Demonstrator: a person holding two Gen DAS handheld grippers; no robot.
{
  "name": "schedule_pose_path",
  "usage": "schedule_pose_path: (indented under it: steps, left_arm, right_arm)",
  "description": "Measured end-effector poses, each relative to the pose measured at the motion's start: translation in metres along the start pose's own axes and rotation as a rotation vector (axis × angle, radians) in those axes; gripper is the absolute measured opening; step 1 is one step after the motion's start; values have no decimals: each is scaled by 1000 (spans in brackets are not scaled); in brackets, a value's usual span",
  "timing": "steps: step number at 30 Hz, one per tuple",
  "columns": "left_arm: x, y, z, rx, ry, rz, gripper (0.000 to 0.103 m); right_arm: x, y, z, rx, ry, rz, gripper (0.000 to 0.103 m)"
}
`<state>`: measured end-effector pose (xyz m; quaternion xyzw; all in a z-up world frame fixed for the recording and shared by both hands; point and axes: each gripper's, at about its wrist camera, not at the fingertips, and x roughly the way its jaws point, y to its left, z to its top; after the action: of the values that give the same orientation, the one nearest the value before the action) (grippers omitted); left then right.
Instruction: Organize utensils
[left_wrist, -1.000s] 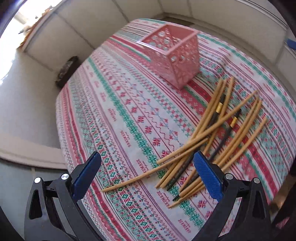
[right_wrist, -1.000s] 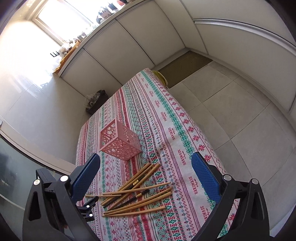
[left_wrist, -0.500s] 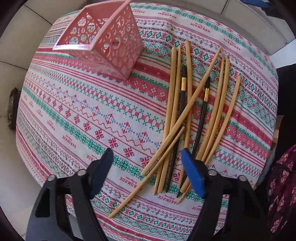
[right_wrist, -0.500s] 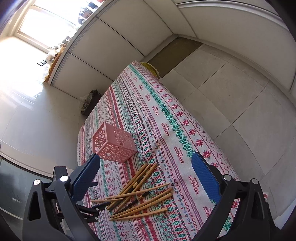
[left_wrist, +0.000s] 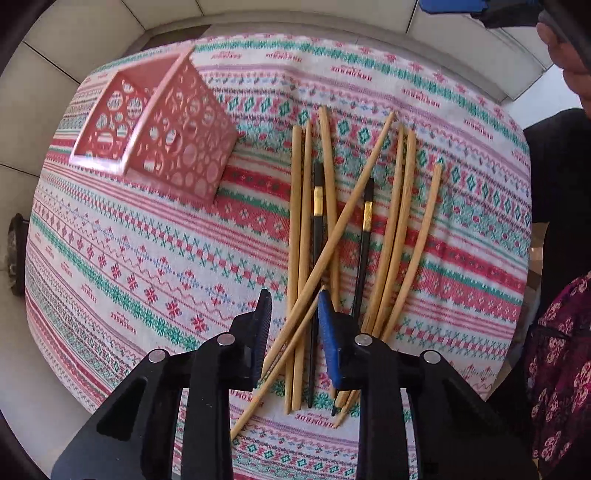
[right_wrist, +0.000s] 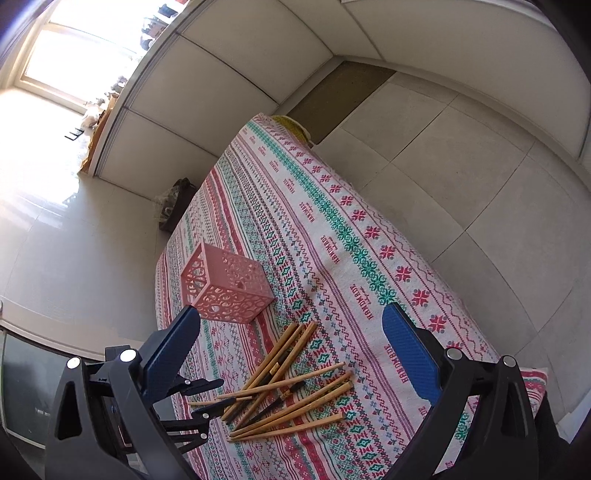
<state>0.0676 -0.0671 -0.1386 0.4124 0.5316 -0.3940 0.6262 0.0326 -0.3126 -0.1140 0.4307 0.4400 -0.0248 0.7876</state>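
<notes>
Several bamboo chopsticks (left_wrist: 391, 229) (right_wrist: 295, 402) lie in a loose crossed pile on the patterned tablecloth (left_wrist: 147, 258), with two black gold-banded ones (left_wrist: 317, 206) among them. A pink perforated holder (left_wrist: 159, 136) (right_wrist: 225, 291) stands to the pile's upper left. My left gripper (left_wrist: 294, 299) (right_wrist: 207, 400) points straight down over the near ends of the pile. Its jaws are closing with several chopsticks between them, and the pads stand clear of the sticks. My right gripper (right_wrist: 291, 314) hangs open above the table, nothing between its fingers.
The tablecloth (right_wrist: 332, 221) covers a narrow table with tiled floor on both sides. A dark bag (right_wrist: 177, 203) sits on the floor by the far left edge. A person's patterned clothing (left_wrist: 561, 369) is at the right edge.
My left gripper swung over the chopstick pile, rolled and sank, and its jaws narrowed from wide apart to a small gap around the stick ends. The right gripper dropped slightly and rolled.
</notes>
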Motion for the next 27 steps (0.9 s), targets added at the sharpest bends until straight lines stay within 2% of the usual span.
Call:
schedule_pose_path:
  steps: [3,5,7,11,13,14,15,16,18,19,21,24,27]
  left_arm:
    - [-16,-24,32,13,-109,-46,26]
    - [-16,-43,57,55,-128,-56,26]
    - [-3,-61,82,95,-101,-48,26]
    - [30,-80,105,161,-20,-20,26]
    - [39,-85,114,173,6,-13,22]
    - [40,-86,118,165,3,-32,18]
    - [42,-88,121,160,6,-24,8]
    - [43,-90,122,158,9,-23,9]
    - [41,-92,119,139,5,-22,9]
    - [35,-87,102,122,-9,-19,9]
    - [23,-89,89,71,-56,-7,8]
    - [-16,-86,66,-48,-171,23,8]
    - [-64,-76,34,-168,-307,73,7]
  right_arm:
    - [-12,-11,7,44,-47,-8,96]
    - [-21,-20,12,74,-73,-9,96]
    - [-28,-28,15,98,-91,-11,96]
    - [-38,-37,21,117,-96,-1,96]
    - [-42,-39,23,119,-95,6,96]
    - [-44,-41,23,120,-94,12,96]
    - [-46,-42,23,121,-94,15,96]
    - [-47,-43,24,121,-94,17,96]
    - [-47,-45,24,125,-86,15,96]
    - [-46,-46,23,128,-76,16,96]
    - [-42,-47,21,133,-47,16,96]
    - [-27,-44,13,132,41,20,96]
    - [0,-40,-9,133,167,35,96]
